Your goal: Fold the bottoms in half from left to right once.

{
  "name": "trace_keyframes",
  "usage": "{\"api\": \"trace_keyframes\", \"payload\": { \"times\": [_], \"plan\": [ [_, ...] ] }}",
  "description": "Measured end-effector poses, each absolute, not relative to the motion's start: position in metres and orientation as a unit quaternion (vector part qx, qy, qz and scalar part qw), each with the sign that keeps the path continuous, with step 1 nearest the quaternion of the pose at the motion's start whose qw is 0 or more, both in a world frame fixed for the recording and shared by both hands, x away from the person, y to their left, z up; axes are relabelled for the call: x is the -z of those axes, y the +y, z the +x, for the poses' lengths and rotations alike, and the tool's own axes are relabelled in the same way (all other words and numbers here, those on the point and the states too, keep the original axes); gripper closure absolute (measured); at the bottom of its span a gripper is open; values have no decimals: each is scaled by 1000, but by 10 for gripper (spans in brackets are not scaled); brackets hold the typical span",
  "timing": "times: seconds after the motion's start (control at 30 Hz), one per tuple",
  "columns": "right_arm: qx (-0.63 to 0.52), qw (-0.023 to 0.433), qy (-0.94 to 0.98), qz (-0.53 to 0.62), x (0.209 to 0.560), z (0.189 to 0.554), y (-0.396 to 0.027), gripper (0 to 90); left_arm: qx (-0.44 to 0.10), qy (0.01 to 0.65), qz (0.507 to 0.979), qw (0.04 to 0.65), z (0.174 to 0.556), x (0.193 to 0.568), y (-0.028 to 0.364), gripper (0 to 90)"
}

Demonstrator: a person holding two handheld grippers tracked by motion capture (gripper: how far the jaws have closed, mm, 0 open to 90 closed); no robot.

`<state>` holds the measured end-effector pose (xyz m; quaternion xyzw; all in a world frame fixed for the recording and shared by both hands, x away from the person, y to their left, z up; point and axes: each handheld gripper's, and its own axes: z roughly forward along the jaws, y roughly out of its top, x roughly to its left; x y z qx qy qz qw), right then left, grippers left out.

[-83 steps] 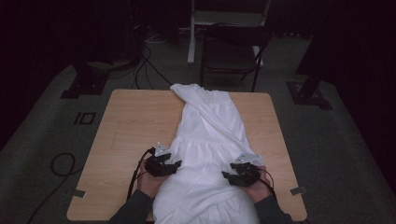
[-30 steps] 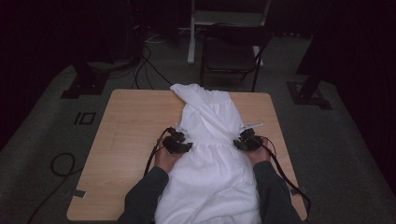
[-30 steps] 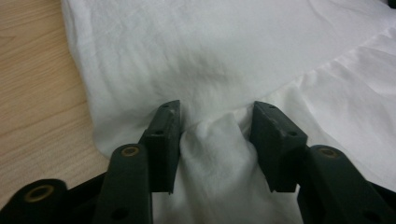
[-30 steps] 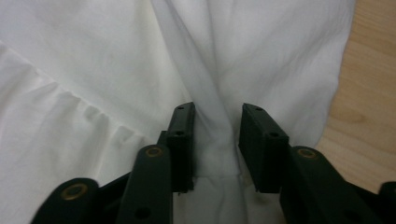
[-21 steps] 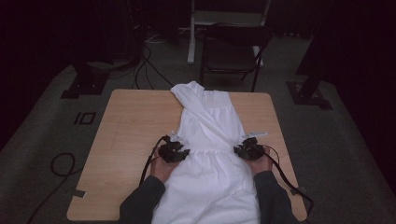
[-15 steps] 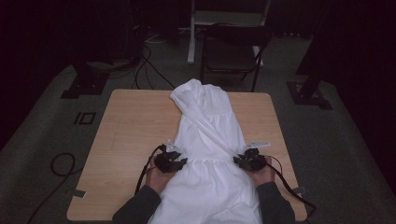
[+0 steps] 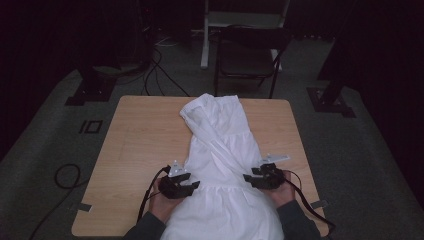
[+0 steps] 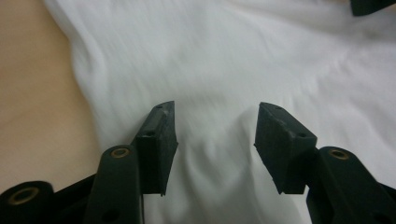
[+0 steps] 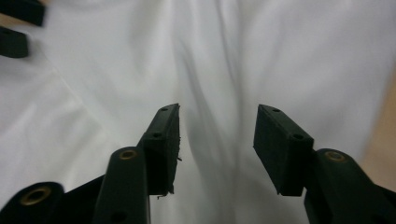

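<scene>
The white garment runs off the high view's bottom edge, hem unseen.

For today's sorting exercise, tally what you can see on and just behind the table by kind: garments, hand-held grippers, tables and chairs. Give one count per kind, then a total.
White garment: 1
Hand-held grippers, the left gripper and the right gripper, both with jaws apart over the cloth: 2
Wooden table: 1
Dark chair behind the table: 1
Total: 5
</scene>
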<state>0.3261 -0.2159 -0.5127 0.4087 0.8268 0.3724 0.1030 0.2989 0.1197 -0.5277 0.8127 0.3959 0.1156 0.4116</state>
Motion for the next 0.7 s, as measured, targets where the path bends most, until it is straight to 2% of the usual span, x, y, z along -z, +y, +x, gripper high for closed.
{"api": "trace_keyframes", "payload": {
  "times": [0.13, 0.23, 0.3, 0.4, 0.43, 0.47, 0.53, 0.6, 0.7],
  "plan": [
    [-370, 114, 842, 377, 504, 352, -186, 541, -121, 410, 804, 415, 317, 528, 117, 479],
    [-370, 110, 845, 370, 505, 363, -171, 500, -116, 419, 801, 412, 324, 534, 115, 476],
    [-355, 113, 851, 369, 512, 378, -150, 407, -111, 424, 803, 403, 329, 543, 109, 466],
    [-333, 119, 856, 376, 522, 391, -140, 398, -107, 423, 807, 398, 328, 550, 107, 456],
    [-322, 125, 859, 378, 524, 394, -139, 421, -105, 423, 807, 398, 328, 551, 107, 452],
    [-312, 129, 861, 380, 526, 397, -139, 481, -103, 424, 807, 399, 328, 553, 107, 449],
    [-288, 148, 865, 385, 527, 402, -143, 670, -106, 422, 807, 400, 327, 553, 108, 448],
    [-287, 164, 854, 400, 524, 407, -156, 795, -109, 420, 808, 399, 326, 553, 108, 447],
    [-305, 186, 823, 441, 516, 411, -187, 868, -113, 419, 808, 399, 324, 554, 108, 447]
  ]
}}
